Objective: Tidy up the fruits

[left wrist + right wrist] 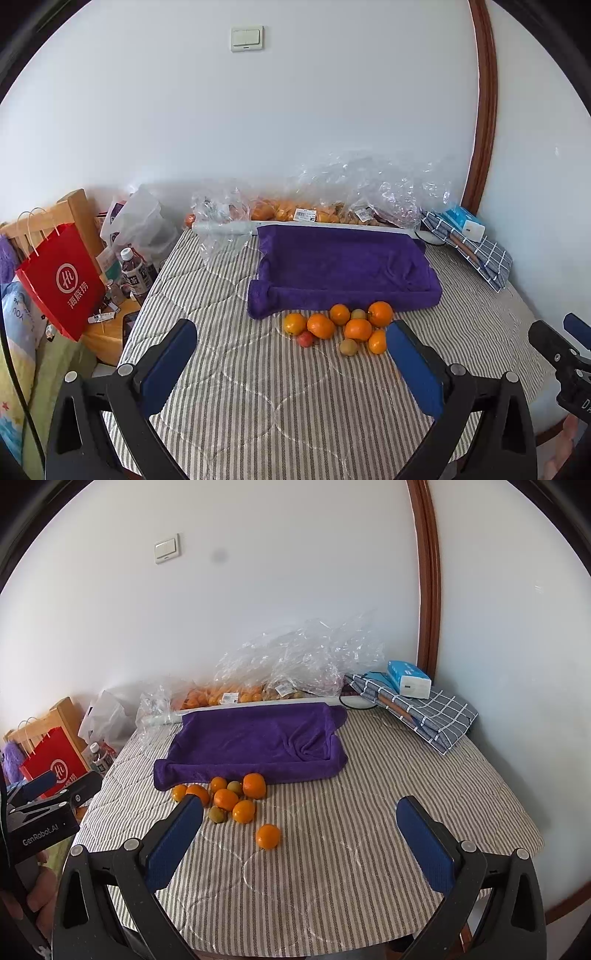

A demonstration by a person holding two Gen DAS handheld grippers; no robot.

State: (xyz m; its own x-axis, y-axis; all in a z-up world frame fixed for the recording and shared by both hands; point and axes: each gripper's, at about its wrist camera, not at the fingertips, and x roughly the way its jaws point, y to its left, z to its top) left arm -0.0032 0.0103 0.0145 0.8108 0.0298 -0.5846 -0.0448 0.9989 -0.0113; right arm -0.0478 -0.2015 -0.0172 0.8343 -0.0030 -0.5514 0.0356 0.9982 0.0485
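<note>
Both of your grippers hang above the grey-and-white striped quilted cloth [332,849] that covers the bench, and neither one holds anything. The left gripper [291,365] has its jaws spread wide, and so does the right gripper [299,834]. The fruits sit in a small pile of round orange tangerines [334,325] near the front edge of the purple fluffy towel tray [343,266], with two small brownish-green fruits [348,347] and one little red fruit [306,339] mixed in. In the right wrist view one lone orange tangerine [268,836] lies apart from the pile, closer to you. I think the sorting has hardly begun, because the purple tray looks empty. Be careful now: these fruits are round and the cloth is soft and bumpy, so a nudge from a jaw could send one rolling away, maybe off the bench edge. The pile is packed tight, so if you reach into the middle you may bump the fruits next to your pick and scatter them. Squeezing too hard could squash a soft fruit. The towel walls look floppy, so a fruit dropped from high up may bounce or push the wall down. Your two grippers are near each other, so watch that they do not knock together.
</note>
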